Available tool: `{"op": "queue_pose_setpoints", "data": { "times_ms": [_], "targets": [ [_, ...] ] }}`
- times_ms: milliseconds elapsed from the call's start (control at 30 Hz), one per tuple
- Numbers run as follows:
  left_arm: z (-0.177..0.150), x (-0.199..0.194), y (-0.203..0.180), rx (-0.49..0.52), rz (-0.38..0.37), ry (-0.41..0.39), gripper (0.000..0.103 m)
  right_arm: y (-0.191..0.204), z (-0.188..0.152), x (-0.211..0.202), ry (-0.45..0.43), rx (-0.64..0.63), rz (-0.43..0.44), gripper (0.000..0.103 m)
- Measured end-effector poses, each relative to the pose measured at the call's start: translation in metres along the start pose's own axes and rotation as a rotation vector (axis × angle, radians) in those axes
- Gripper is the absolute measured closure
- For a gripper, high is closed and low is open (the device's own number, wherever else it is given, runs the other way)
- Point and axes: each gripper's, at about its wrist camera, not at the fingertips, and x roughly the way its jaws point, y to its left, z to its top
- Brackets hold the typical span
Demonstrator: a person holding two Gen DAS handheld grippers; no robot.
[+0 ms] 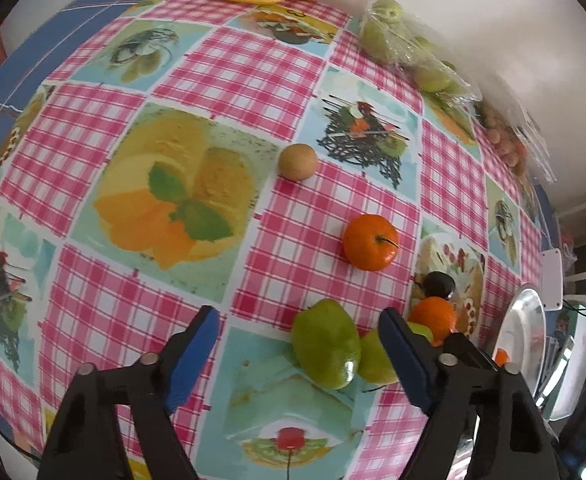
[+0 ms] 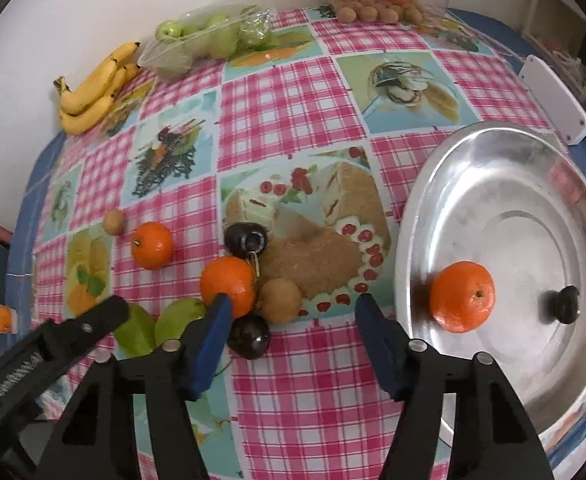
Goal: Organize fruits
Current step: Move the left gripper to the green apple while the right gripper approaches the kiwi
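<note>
Left gripper point(image 1: 299, 334), black with blue pads, jaws spread, nothing pinched; green pear-shaped fruit point(image 1: 327, 344) lay between pads, untouched. Right gripper point(image 2: 291, 316) jaws likewise spread, empty, over pink checked tablecloth point(image 2: 293, 120). Between its pads: round brown fruit point(image 2: 280, 300) and dark plum point(image 2: 249, 338), near orange mandarin point(image 2: 229, 284). Round silver metal tray point(image 2: 433, 216) to right held second mandarin point(image 2: 463, 297) and small dark fruit point(image 2: 567, 304). Yellow banana bunch point(image 2: 93, 92) lay at far edge.
</note>
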Motion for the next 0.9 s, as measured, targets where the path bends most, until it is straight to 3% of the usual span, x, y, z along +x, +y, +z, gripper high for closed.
{"op": "queue_pose_setpoints", "data": {
  "times_ms": [67, 133, 300, 900],
  "targets": [
    [-0.001, 0.001, -0.002, 0.0, -0.013, 0.005, 0.028, 0.002, 0.0, 0.0, -0.001, -0.011, -0.001, 0.048],
    [-0.002, 0.003, -0.002, -0.011, -0.028, 0.017, 0.034, 0.003, 0.0, -0.001, 0.007, -0.01, 0.007, 0.061],
    [-0.003, 0.01, -0.005, -0.009, -0.036, 0.04, 0.052, 0.001, 0.0, -0.004, 0.006, -0.019, -0.014, 0.069],
    [-0.006, 0.013, -0.005, -0.007, 0.005, 0.041, 0.057, -0.002, 0.004, 0.016, 0.054, -0.018, -0.001, 0.075]
  ]
}}
